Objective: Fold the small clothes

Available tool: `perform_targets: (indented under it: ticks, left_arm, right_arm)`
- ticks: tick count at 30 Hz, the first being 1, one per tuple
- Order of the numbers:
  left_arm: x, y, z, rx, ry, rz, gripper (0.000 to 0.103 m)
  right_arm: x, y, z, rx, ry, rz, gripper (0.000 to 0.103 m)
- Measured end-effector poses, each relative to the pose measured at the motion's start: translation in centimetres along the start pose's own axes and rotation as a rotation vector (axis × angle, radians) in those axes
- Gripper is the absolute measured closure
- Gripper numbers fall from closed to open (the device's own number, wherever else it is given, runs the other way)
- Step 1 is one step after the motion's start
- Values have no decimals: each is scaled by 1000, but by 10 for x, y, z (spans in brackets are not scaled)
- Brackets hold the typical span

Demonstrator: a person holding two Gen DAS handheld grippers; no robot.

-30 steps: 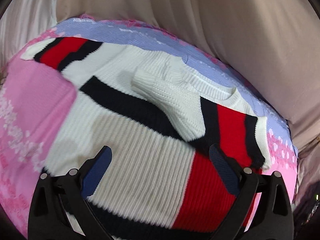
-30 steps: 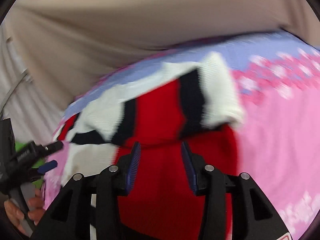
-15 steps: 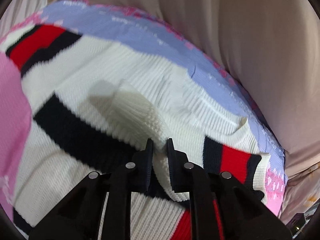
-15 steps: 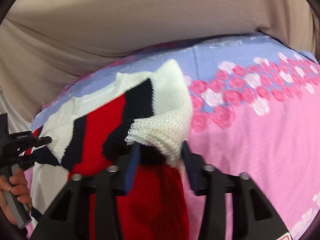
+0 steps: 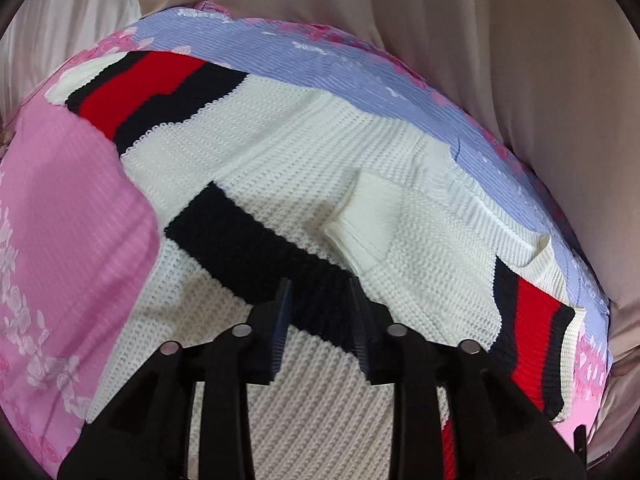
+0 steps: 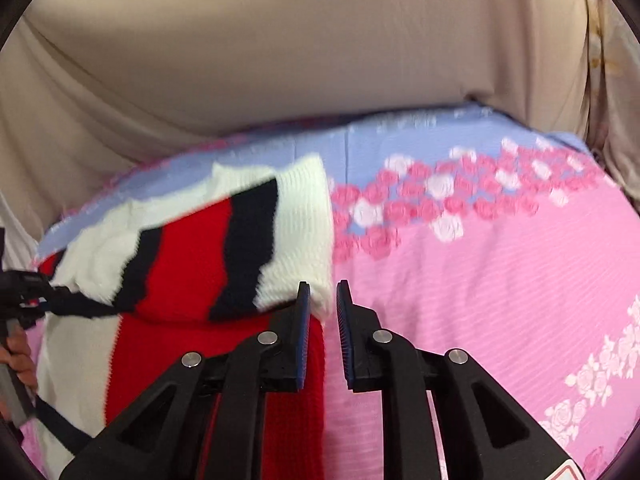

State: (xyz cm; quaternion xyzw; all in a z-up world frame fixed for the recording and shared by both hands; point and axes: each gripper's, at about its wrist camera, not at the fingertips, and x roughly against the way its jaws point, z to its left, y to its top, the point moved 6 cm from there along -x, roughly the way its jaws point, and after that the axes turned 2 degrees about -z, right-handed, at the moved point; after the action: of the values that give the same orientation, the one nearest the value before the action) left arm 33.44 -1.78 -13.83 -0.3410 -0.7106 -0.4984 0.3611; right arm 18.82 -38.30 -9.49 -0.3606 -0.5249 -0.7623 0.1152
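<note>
One beige draped cloth (image 6: pixel 280 60) is hanging behind a pink-and-lilac rose-printed bedspread (image 6: pixel 500 280), where a chunky-knit striped sweater (image 5: pixel 280 152) is lying. Left tongs (image 5: pixel 320 320) are opening over its navy band, empty; right tongs (image 6: pixel 322 316) are opening beside the folded sleeve (image 6: pixel 240 240).

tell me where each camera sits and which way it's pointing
Left wrist: on the left gripper, angled down over the sweater spread on the floral blanket; its own black fingers show, jaws opening with nothing held.
Right wrist: on the right gripper, angled down at the folded sleeve; jaws opening; a hand on the other gripper's handle shows at the left edge.
Shared: the sweater, the blanket and the beige drape behind.
</note>
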Motion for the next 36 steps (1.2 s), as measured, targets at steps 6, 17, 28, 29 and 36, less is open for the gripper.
perform_targets:
  ticks: [6,17,28,29,36]
  left_arm:
    - [-19,-10,-15,-74,65,22,64]
    - [17,12,32,58,0,-55,51]
    - [0,108,234,573,116,-158,32]
    - [-10,116,242,588,123,-139,40]
    - [-11,142,220,502,81,-188,101]
  right_arm:
    - [-68,-11,16,71,-11,173,96]
    - [-56,-1,48,146,-7,172,96]
    - [46,-71,117,171,163,204,86]
    - [48,-79,121,173,169,226,86]
    - [61,-111,142,186,161,294,78]
